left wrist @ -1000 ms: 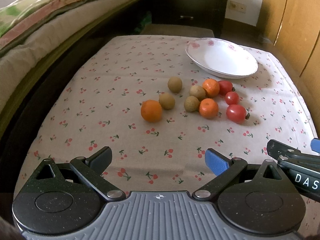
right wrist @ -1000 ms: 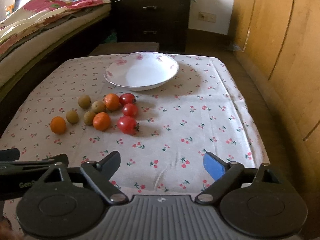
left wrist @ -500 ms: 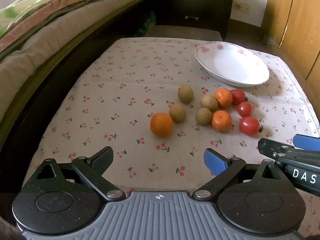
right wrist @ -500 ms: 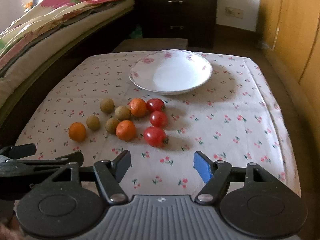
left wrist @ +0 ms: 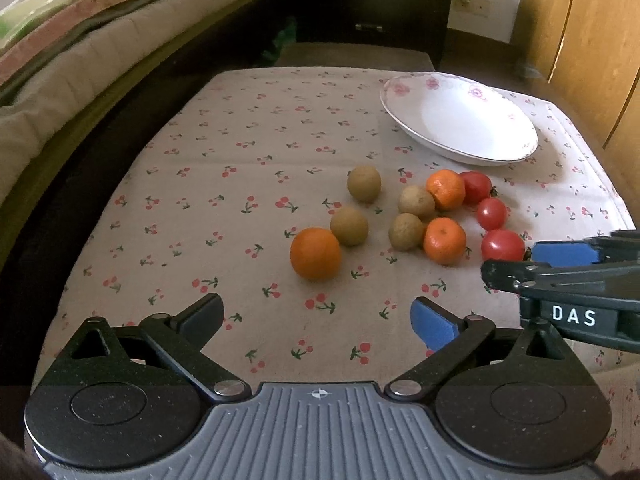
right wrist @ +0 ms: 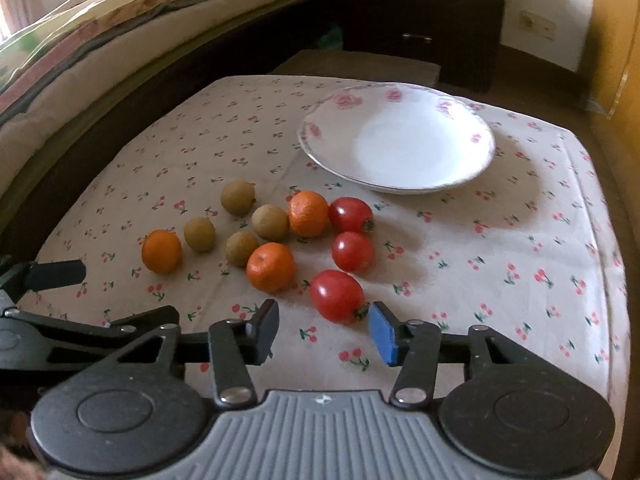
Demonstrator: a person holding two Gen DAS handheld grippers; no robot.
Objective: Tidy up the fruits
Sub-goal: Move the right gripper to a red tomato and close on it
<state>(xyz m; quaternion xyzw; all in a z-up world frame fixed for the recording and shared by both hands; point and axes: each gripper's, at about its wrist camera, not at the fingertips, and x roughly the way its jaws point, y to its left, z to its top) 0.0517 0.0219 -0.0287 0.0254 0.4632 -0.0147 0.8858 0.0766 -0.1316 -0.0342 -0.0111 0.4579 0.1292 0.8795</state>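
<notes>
Fruit lies loose on a cherry-print cloth: three small oranges, several brown longans and three red tomatoes. The nearest tomato (right wrist: 337, 295) sits just beyond my right gripper (right wrist: 325, 330), which is open and empty, its fingertips on either side of the fruit's near end. My left gripper (left wrist: 316, 318) is open and empty, just short of the nearest orange (left wrist: 315, 253). A longan (left wrist: 349, 225) lies behind that orange. The empty white plate (right wrist: 472, 164) with pink flowers stands at the back right and shows in the left wrist view (left wrist: 516, 148) too.
A bed with bedding (left wrist: 72, 56) runs along the left of the table. A dark dresser (right wrist: 420, 8) stands behind it and wooden panels (left wrist: 580, 40) line the right. My right gripper's fingers (left wrist: 560, 264) reach into the left wrist view at the right.
Both grippers have moved forward toward the fruit. My right gripper has swung left and come up to the nearest tomato, with its jaws narrower than before. No fruit has moved.
</notes>
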